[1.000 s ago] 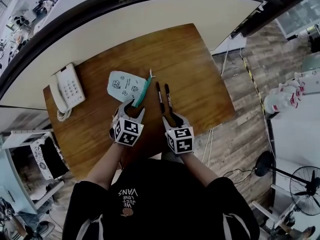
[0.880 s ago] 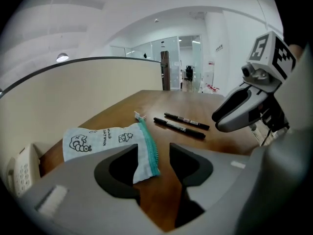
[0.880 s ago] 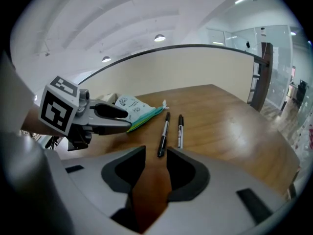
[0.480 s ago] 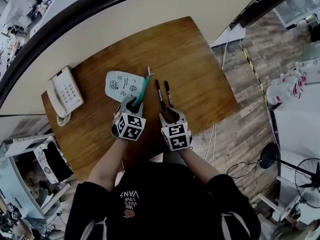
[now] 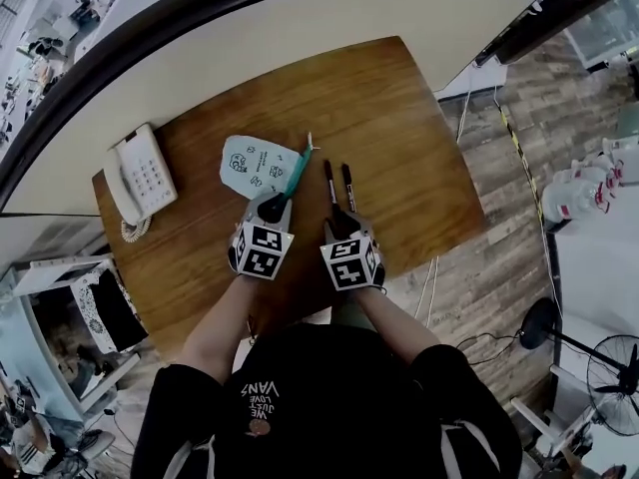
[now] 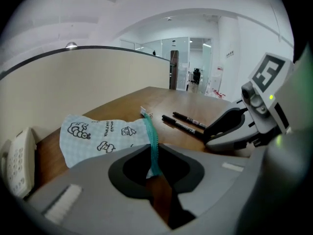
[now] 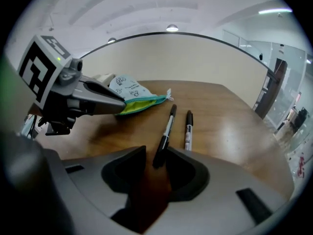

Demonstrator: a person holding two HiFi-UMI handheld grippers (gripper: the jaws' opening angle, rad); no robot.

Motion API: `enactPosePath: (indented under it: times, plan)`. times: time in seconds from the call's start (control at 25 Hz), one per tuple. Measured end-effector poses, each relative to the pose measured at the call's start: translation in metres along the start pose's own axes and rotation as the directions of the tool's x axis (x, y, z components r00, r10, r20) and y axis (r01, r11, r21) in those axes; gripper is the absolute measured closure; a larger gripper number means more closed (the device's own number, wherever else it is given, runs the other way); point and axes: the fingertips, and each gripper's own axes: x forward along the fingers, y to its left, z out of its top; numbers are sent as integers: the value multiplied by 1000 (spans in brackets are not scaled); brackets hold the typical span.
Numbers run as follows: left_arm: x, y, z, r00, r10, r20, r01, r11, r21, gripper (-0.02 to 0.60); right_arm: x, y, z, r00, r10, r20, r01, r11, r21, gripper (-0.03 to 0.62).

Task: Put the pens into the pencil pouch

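Observation:
A pale blue printed pencil pouch (image 5: 250, 165) (image 6: 100, 136) (image 7: 128, 88) with a teal zipper lies on the wooden table (image 5: 389, 118). Its mouth faces two black pens. The left pen (image 5: 328, 181) (image 7: 167, 129) and the right pen (image 5: 348, 185) (image 7: 188, 129) lie side by side just right of the pouch. My left gripper (image 5: 272, 206) (image 6: 154, 153) has just been closing and now pinches the near end of the zipper edge. My right gripper (image 5: 339, 226) (image 7: 156, 155) is low over the table, open. The left pen's near end lies between its jaws with a gap beside it.
A white desk telephone (image 5: 140, 178) (image 6: 17, 163) sits at the table's left end, against a curved beige partition. The table's front edge runs just below both grippers. At the right, beyond the table, is wood-pattern floor (image 5: 499, 218).
The left gripper's jaws went from wide open to closed on the pouch's zipper end. The right gripper sank and moved in toward the left pen's near end.

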Motion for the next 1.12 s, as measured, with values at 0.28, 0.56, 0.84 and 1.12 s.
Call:
enactPosePath:
  times: [0.28,0.56,0.84,1.12]
  plan:
    - [-25,12,27,993,8,115,1,997,-79,532,4,3,2,1000,5,0,-5,1000,-18,503]
    - [-46,17,36,984,12,180,15,989,-148,535,0,6,2,1000,14,-8,-15,999,-36,528]
    - [-57,19,38,978,16,206,17,987,-159,535,-32,18,-1,997,66,31,-65,996,-55,528]
    - [-62,9,33,978,-3,209,33,989,-142,535,-57,39,5,988,142,56,-135,984,-118,528]
